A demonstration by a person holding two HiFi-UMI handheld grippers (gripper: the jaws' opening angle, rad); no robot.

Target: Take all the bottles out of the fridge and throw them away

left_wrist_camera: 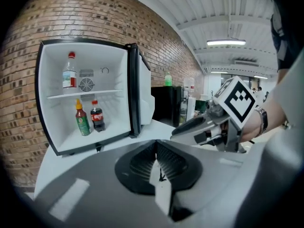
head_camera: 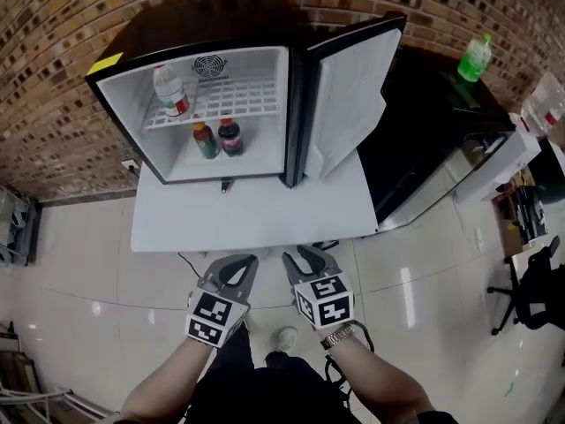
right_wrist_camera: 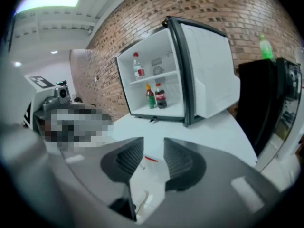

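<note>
An open mini fridge [head_camera: 199, 60] stands on a white table [head_camera: 256, 215]. On its upper shelf is a clear water bottle [head_camera: 170, 91] with a red cap. Below stand a green sauce bottle [head_camera: 205, 140] and a cola bottle [head_camera: 230, 137], side by side. The same three appear in the left gripper view: water bottle [left_wrist_camera: 69, 72], sauce bottle [left_wrist_camera: 81, 119], cola bottle [left_wrist_camera: 97, 117]. My left gripper [head_camera: 248, 260] [left_wrist_camera: 156, 147] hangs shut and empty before the table's near edge. Beside it my right gripper [head_camera: 305, 255] [right_wrist_camera: 153, 148] stands open with nothing between its pads.
The fridge door [head_camera: 349, 95] swings out to the right. A black cabinet [head_camera: 424, 140] stands right of the table with a green bottle [head_camera: 475, 57] on top. A brick wall is behind. An office chair [head_camera: 530, 290] is at far right on the tiled floor.
</note>
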